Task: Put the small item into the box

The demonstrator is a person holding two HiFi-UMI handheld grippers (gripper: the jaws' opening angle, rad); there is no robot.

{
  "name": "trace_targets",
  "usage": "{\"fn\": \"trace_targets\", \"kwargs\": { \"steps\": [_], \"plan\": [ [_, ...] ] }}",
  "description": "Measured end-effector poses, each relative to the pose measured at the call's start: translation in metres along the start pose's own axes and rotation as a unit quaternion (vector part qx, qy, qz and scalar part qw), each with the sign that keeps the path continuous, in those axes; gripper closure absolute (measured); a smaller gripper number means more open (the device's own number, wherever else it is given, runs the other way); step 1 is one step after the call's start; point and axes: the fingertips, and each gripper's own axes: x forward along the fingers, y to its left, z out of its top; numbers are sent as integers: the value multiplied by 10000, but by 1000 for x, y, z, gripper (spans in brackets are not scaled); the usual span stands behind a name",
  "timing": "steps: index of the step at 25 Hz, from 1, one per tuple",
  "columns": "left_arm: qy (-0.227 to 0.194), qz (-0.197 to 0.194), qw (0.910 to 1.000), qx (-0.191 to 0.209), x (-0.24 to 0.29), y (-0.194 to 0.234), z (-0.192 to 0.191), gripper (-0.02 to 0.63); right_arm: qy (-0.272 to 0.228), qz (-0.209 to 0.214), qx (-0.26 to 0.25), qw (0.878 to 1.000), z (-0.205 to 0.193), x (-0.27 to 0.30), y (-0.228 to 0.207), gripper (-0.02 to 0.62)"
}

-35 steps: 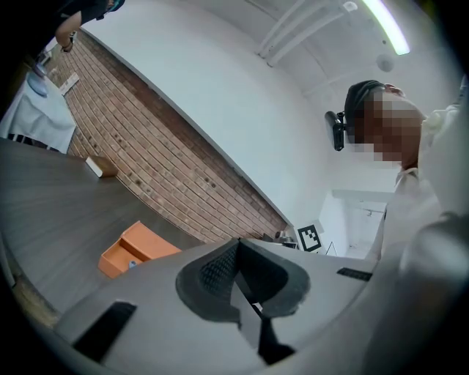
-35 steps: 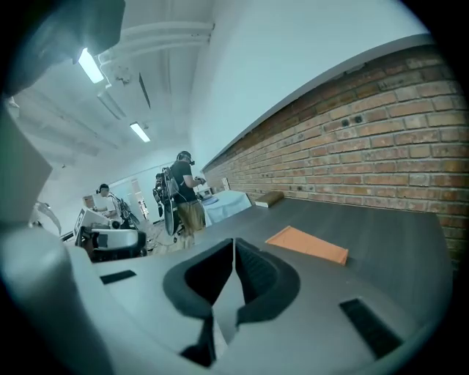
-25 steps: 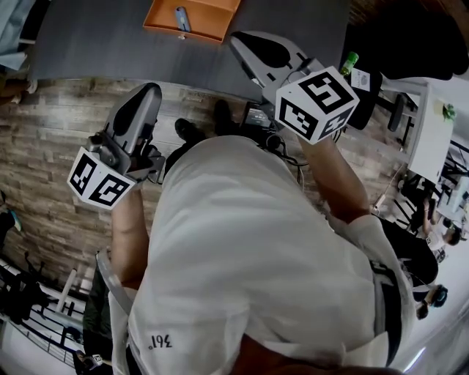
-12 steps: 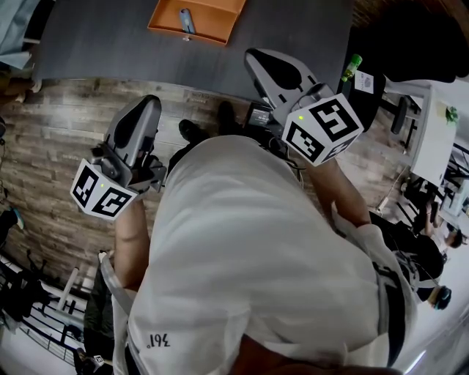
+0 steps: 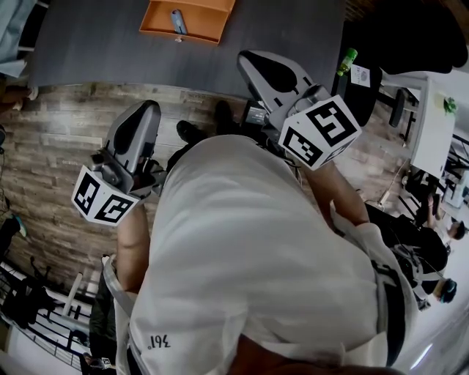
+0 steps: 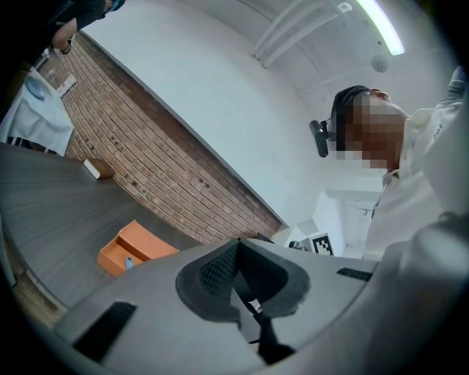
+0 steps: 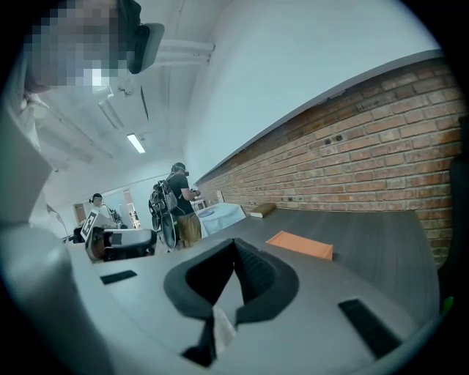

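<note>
Small item (image 5: 176, 21) lying inside orange box (image 5: 209, 26) on counter (image 5: 293, 29). Left tongs (image 6: 238, 245) together, empty; right tongs (image 7: 234, 245) together, empty; both held close to person's body (image 5: 249, 249).

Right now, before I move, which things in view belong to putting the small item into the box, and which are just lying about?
Belongs to the job:
- orange box on the dark table
- small blue-grey item, already lying in the box
- left tool and right tool, both shut and empty

Just lying about:
- green bottle
- tan block at the table's far end
</note>
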Motion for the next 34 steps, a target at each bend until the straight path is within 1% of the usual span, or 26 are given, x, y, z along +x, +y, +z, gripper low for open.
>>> {"fn": "trace_targets", "kwargs": {
  "steps": [4,10,28,34],
  "plan": [
    [5,-57,10000,21,3,-4,1,598,-42,56,-13,10000,1,-3,6,583],
    [8,-97,9999,36,7,-9,-1,598,-132,77,9,9999,6,-5,4,583],
    [87,-183,9998,13,8,-10,-3,598,-230,-106,74,9997,13,-10,-8,584],
    [113,-203,9997,-6,14,-10,-4,598,-194,-95,81,9997,12,-9,-12,584]
  ]
}}
